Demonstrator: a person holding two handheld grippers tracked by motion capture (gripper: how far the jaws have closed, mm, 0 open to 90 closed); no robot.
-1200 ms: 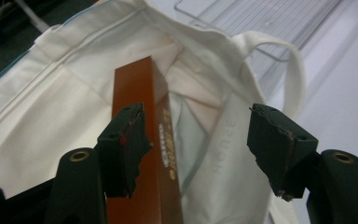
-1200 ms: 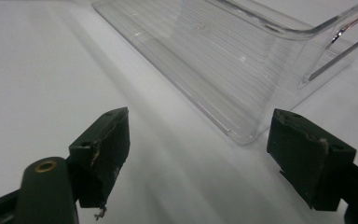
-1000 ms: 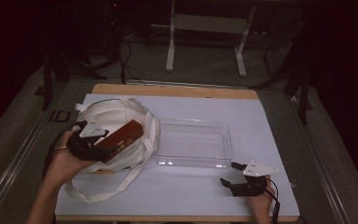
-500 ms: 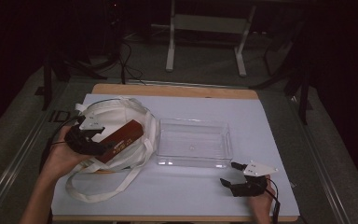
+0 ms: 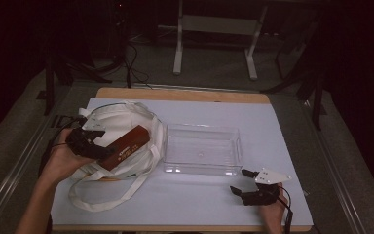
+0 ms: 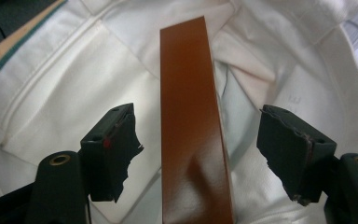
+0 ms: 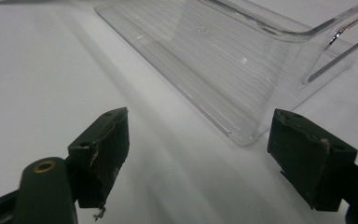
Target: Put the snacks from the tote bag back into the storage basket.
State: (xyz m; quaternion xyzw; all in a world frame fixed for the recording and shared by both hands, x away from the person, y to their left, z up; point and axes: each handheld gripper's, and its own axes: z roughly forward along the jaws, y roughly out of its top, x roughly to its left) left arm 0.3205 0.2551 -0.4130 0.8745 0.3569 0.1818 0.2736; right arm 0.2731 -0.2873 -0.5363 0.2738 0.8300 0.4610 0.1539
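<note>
A long brown box (image 5: pixel 126 146) (image 6: pixel 191 130) lies in the mouth of a white cloth tote bag (image 5: pixel 119 127) (image 6: pixel 65 93) at the table's left. My left gripper (image 5: pixel 93 145) (image 6: pixel 205 154) is at the box's near end, open, a jaw on either side of the box and clear of it. A clear plastic tray (image 5: pixel 202 148) (image 7: pixel 242 60) stands empty mid-table. My right gripper (image 5: pixel 239 181) (image 7: pixel 200 154) rests open on the white table cover in front of the tray's near right corner, holding nothing.
The tote's straps (image 5: pixel 102 195) trail toward the table's front edge. A white cover (image 5: pixel 272 126) spans the wooden table. Dark floor, cables and a metal stand (image 5: pixel 214 24) lie beyond the far edge.
My left gripper has drawn back to the left along the brown box and now stands open around its near end. The right gripper has not moved.
</note>
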